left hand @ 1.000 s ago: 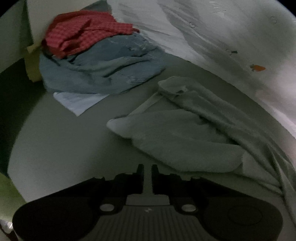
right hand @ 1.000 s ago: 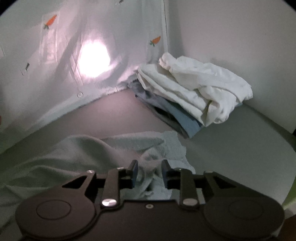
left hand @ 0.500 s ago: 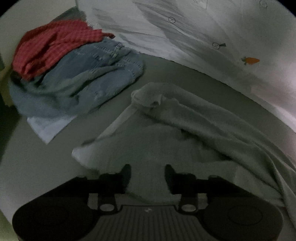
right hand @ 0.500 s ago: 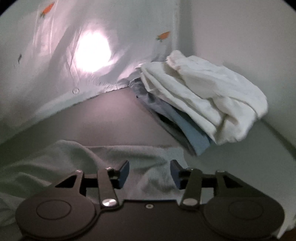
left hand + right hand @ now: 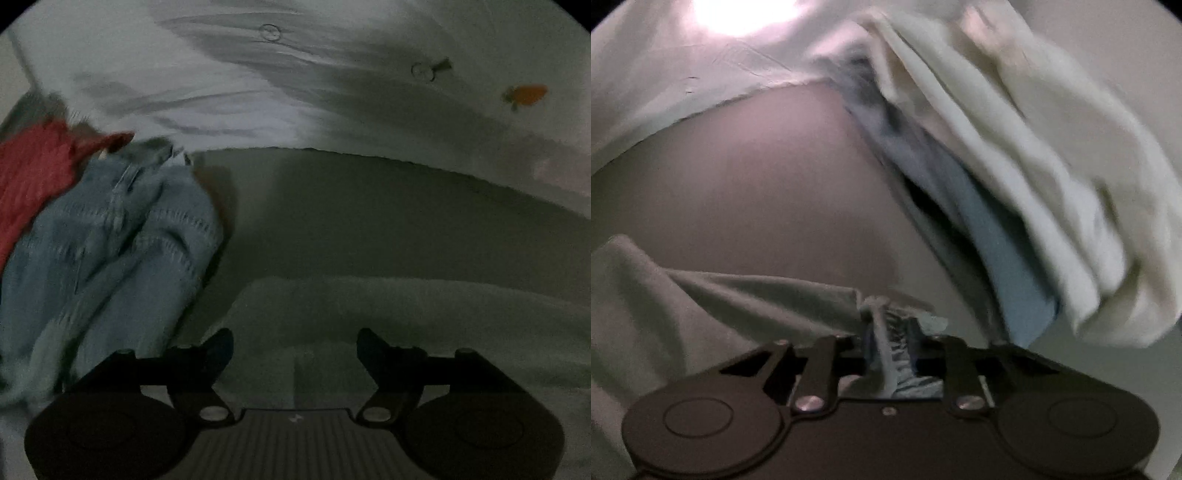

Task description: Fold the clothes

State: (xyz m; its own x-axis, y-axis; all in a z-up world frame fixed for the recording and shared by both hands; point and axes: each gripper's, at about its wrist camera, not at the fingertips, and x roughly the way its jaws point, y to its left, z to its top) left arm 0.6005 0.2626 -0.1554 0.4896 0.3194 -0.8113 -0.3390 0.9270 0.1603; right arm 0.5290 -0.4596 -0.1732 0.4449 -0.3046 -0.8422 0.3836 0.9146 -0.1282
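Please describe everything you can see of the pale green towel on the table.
The pale green towel looks like soft terry cloth, rumpled, lying on the grey table. In the right wrist view one corner is bunched between the fingers of the right gripper, whose jaws are closing on it. In the left wrist view its straight far edge lies flat under the left gripper, whose jaws are opening without pinching it. It does not touch the clothes piles.

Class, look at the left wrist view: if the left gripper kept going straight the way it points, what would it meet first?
Most likely the pale towel, which already lies between the opening jaws of the left gripper; depth is hard to judge.
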